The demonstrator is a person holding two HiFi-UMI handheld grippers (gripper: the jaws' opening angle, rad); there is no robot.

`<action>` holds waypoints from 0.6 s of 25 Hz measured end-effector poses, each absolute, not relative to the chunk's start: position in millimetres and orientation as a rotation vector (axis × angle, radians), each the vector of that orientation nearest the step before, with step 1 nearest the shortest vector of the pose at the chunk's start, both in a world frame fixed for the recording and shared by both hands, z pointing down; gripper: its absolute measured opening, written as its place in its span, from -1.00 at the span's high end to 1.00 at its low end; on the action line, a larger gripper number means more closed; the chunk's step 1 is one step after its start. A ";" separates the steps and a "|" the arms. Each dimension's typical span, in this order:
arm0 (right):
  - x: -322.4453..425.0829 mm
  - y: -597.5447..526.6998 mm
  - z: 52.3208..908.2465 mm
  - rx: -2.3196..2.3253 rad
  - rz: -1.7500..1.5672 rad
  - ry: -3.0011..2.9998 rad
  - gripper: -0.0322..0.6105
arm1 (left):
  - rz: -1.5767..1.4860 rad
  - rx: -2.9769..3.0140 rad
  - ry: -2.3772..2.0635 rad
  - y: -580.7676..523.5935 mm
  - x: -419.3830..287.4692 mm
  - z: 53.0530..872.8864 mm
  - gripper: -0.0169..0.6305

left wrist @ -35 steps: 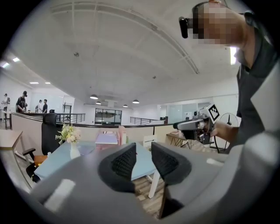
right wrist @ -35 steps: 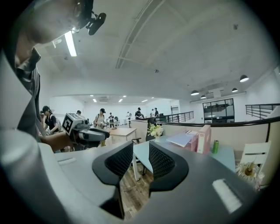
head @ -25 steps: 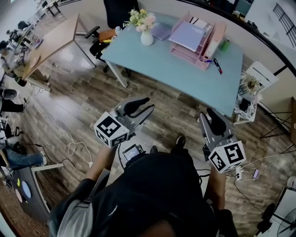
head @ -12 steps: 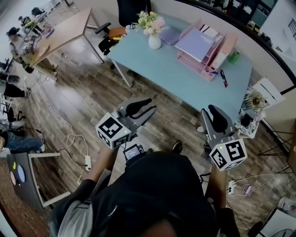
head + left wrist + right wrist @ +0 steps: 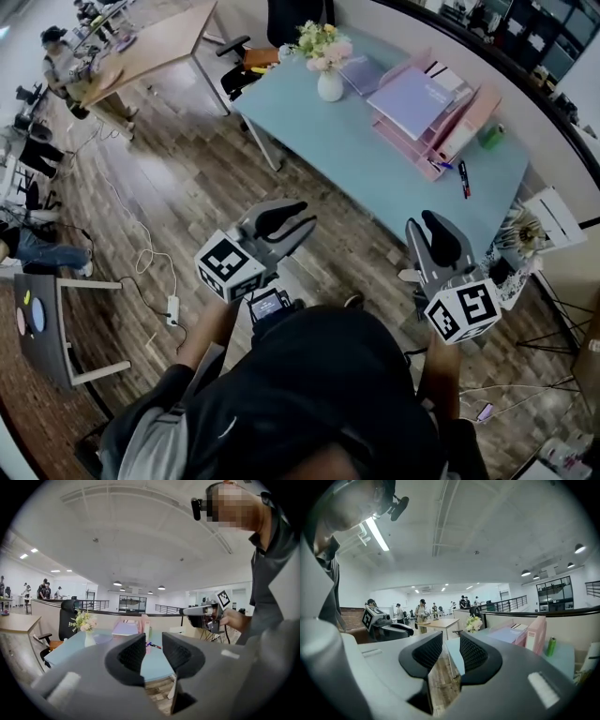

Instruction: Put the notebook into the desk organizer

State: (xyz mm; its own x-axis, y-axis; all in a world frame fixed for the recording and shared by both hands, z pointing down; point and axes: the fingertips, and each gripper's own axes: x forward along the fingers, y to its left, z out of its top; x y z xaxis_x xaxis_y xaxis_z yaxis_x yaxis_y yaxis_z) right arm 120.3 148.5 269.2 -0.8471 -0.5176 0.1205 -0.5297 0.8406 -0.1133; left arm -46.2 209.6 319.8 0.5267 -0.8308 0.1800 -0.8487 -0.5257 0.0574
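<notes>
The floor (image 5: 178, 178) looks matt wood, table (image 5: 375, 164) smooth, vase (image 5: 330, 88) glossy, desk organizer (image 5: 466, 120) plastic.

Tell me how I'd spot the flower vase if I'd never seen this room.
Find the long pale blue table in the middle of the room. Near its far left end stands a small white vase. It alone stands upright and holds pale flowers; the lilac notebook beside it lies flat.

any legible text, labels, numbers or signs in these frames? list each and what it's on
No word or number can be read in any view.
Left marker cube: black-and-white square pattern only, no text.
Right marker cube: the same kind of pattern, no text.
Small screen below the left cube: too small to read.
White label on the pink desk organizer: too blurred to read.
</notes>
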 end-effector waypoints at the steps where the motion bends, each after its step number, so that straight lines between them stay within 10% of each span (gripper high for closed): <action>1: 121.1 145.1 269.8 0.822 0.219 -2.934 0.60 | 0.193 2.622 -1.462 207.7 -43.6 317.6 0.43; 15: 148.0 104.5 274.8 0.760 0.237 -2.938 0.60 | 0.196 2.585 -1.514 176.3 -13.4 315.6 0.43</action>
State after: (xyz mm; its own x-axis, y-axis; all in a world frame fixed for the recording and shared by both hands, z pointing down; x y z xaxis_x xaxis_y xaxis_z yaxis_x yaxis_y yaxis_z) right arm 148.0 104.5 274.8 -0.8709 -0.4733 0.1327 -0.4884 0.8635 -0.1255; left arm -13.4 176.3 315.6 0.4852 -0.8553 0.1818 -0.8734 -0.4841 0.0536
